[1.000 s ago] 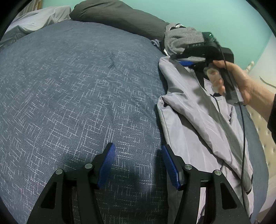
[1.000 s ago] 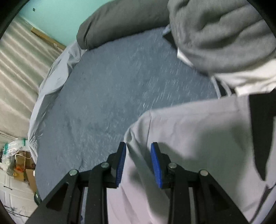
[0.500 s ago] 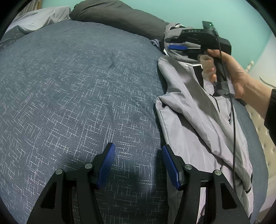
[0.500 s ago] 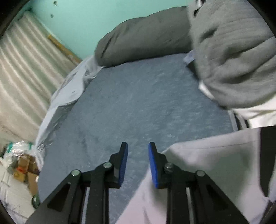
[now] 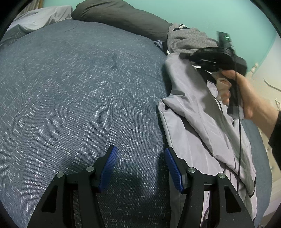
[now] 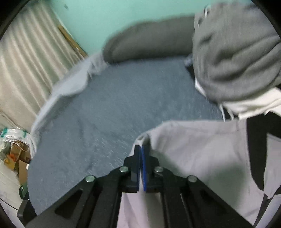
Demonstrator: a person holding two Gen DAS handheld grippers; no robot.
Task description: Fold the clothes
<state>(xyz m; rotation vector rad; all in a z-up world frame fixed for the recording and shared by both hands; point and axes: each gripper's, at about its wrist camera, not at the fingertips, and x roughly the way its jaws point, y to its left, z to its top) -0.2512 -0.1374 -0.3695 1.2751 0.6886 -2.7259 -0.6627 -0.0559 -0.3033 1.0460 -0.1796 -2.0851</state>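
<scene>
Grey, smooth-woven jacket (image 5: 198,112), light in tone with dark panels: it lies along the right side of the bed (image 5: 79,91), part folded over itself, its near hem by my left tool. My right tool (image 6: 141,149) is clamped tight on the jacket's far left corner, a small peak of cloth standing above the blue pads; the view from that tool is blurred. My right hand (image 5: 245,98) holds its handle over the jacket's far end, a black cable (image 5: 239,140) trailing down across the fabric.

My left tool (image 5: 140,157) stands moderately wide and holds nothing, its blue pads above the blue-grey patterned bed cover, the right pad just at the jacket's left edge.

Further items: a darker grey knitted garment (image 5: 189,39) bunched at the far end beyond the jacket; a long dark grey pillow (image 5: 121,16) across the far side; a pale sheet (image 6: 70,84) at the far left; mint-green wall (image 5: 202,12); pale curtain (image 6: 26,52) and cardboard boxes (image 6: 15,156) at the left.
</scene>
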